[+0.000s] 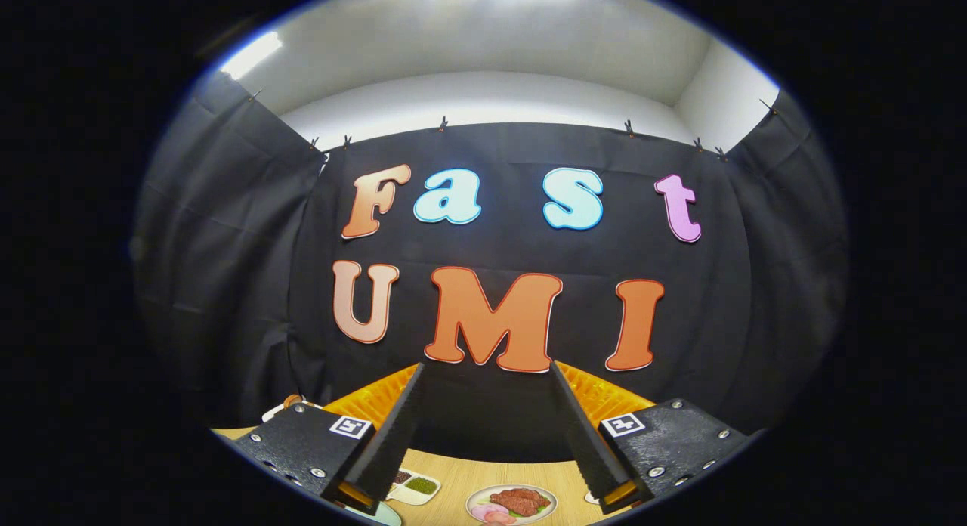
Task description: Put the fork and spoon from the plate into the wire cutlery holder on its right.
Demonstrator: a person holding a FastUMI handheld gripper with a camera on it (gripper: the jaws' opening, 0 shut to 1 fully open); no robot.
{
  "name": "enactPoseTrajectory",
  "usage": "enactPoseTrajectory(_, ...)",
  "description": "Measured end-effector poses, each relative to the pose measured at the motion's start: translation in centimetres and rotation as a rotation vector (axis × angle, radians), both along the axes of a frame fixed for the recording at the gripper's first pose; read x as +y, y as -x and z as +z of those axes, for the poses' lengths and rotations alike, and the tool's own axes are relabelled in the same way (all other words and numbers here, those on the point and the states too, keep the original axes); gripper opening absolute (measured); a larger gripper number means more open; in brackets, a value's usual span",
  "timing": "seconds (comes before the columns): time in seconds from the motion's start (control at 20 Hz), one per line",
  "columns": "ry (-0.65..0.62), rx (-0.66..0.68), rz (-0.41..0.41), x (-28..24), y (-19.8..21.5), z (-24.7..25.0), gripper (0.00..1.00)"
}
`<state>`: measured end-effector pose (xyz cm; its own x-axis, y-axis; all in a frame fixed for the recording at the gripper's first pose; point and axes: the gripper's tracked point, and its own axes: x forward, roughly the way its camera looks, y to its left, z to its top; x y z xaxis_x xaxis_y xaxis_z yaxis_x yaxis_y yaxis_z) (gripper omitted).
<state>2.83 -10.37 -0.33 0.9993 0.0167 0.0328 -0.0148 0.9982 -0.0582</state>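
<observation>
Two fingers of the gripper [487, 428] stand wide apart with nothing between them, aimed high at the booth wall. Judging by this, the task has barely begun: the next move calls for tipping down toward the wooden table [453, 477]. Near below lie a plate of meat [512, 503] and a sectioned dish [414, 487] to its left. Fork, spoon and wire holder cannot be made out.

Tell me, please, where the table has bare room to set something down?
Bare wood lies along the table between the booth cloth and the plate of food, showing between the open, empty fingers of the gripper. Nearer, it is crowded: a divided dish sits beside the plate.
</observation>
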Motion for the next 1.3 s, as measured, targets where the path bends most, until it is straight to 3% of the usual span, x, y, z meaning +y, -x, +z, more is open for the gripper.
enactPoseTrajectory(0.65,0.047,-0.06,-0.04,2.0,1.6,1.3,0.96)
enactPoseTrajectory(1.05,0.01,-0.001,-0.112,4.1,3.9,0.4,0.96)
enactPoseTrajectory(1.3,0.007,0.008,-0.098,3.1,5.6,0.4,0.96)
